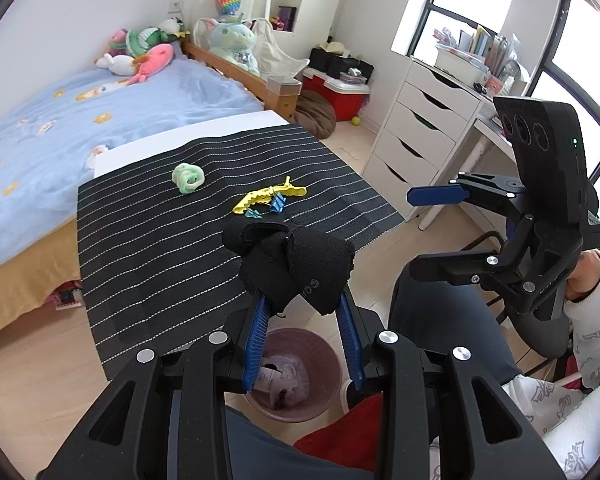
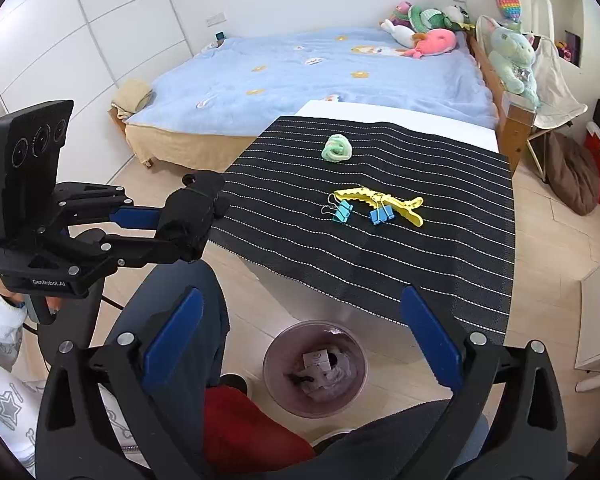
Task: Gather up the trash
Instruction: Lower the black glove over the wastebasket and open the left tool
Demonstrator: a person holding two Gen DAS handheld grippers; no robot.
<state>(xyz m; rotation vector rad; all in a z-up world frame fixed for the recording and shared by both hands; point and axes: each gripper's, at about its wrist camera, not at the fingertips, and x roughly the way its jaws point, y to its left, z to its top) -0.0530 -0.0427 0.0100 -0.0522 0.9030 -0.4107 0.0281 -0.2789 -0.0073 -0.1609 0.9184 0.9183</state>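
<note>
The left gripper is closed on a black cloth, held above the floor beside the table; the right gripper is wide open and empty. The bin looks off to one side of the cloth, so I think a release now could miss the rim.

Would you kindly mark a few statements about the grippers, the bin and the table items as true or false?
1. The left hand-held gripper grips a black cloth. True.
2. The right hand-held gripper is shut on a clip. False: it is open and empty.
3. The bin stands on the table. False: it stands on the floor.
4. A green roll lies on the striped mat. True.
5. Two blue binder clips lie beside the yellow clip. True.
</note>
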